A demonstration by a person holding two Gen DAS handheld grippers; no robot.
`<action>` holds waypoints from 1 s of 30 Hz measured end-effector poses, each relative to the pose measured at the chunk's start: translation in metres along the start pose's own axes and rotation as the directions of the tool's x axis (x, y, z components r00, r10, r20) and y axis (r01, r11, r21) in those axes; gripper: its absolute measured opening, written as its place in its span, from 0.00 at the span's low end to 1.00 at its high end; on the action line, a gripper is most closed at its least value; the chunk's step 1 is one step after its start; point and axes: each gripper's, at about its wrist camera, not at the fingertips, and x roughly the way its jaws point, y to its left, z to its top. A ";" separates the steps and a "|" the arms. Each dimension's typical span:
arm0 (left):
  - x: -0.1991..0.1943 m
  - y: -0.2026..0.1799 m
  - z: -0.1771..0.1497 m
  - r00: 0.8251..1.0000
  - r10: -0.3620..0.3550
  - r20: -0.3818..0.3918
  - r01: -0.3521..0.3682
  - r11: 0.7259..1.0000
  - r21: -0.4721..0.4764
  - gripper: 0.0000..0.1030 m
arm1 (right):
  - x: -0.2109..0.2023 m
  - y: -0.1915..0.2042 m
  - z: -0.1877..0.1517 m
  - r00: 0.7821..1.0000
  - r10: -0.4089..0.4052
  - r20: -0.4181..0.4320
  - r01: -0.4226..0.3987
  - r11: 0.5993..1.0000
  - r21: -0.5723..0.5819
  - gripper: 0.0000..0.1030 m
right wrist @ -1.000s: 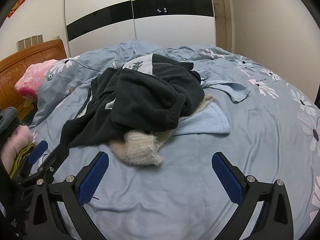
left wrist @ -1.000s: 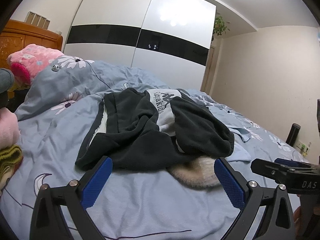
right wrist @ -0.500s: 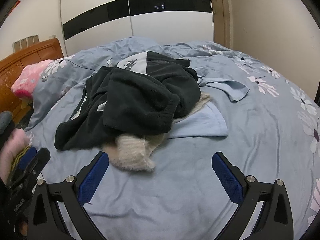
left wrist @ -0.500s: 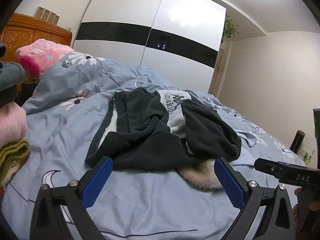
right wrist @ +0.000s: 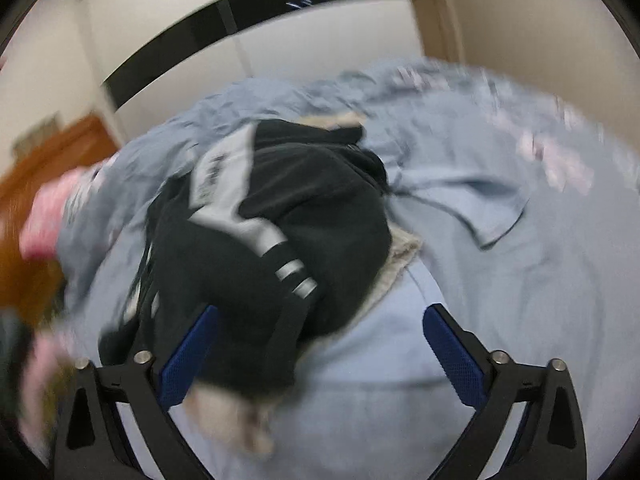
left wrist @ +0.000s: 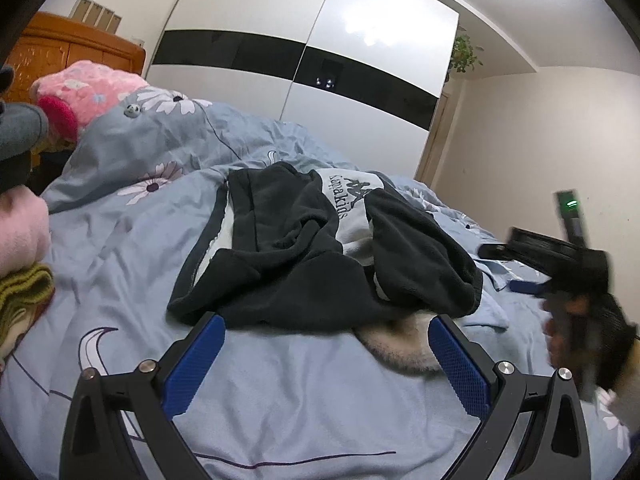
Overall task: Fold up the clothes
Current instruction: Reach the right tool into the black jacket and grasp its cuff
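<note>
A crumpled black fleece jacket (left wrist: 320,248) with a white printed panel lies mid-bed on the blue floral duvet (left wrist: 120,280), over a cream fuzzy garment (left wrist: 400,344) sticking out at 5 o'clock. The left tongs (left wrist: 326,364) hang wide open and empty just short of its hem. The right tongs (right wrist: 320,356), in a blurred view, gape wide over the jacket's striped sleeve (right wrist: 292,276), gripping nothing
</note>
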 end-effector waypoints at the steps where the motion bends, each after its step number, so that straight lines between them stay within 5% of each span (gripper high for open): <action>1: 0.000 0.002 0.000 1.000 -0.001 -0.001 0.001 1.000 -0.010 1.00 | 0.010 -0.009 0.005 1.000 0.022 -0.006 -0.021 0.998 0.056 0.83; 3: -0.001 0.008 0.001 1.000 0.002 -0.001 -0.002 0.999 -0.034 1.00 | 0.026 -0.027 0.012 0.998 0.059 0.001 -0.058 0.986 0.158 0.74; 7: 0.000 0.019 0.001 1.000 -0.010 -0.013 0.009 0.996 -0.091 1.00 | 0.050 -0.051 0.023 0.994 0.108 0.016 -0.109 0.955 0.275 0.73; 11: 0.004 0.024 -0.001 0.999 -0.028 -0.039 0.023 0.992 -0.121 1.00 | 0.052 -0.052 0.038 0.983 0.173 0.062 -0.184 0.946 0.268 0.69; 18: 0.009 0.016 -0.005 0.998 -0.024 -0.065 0.018 0.996 -0.084 1.00 | 0.050 -0.046 0.029 0.977 0.212 0.003 -0.207 0.952 0.223 0.68; 30: 0.012 0.004 -0.009 0.995 -0.043 -0.088 0.040 0.999 -0.036 1.00 | 0.040 -0.033 0.023 0.906 0.421 0.043 -0.416 0.868 0.270 0.64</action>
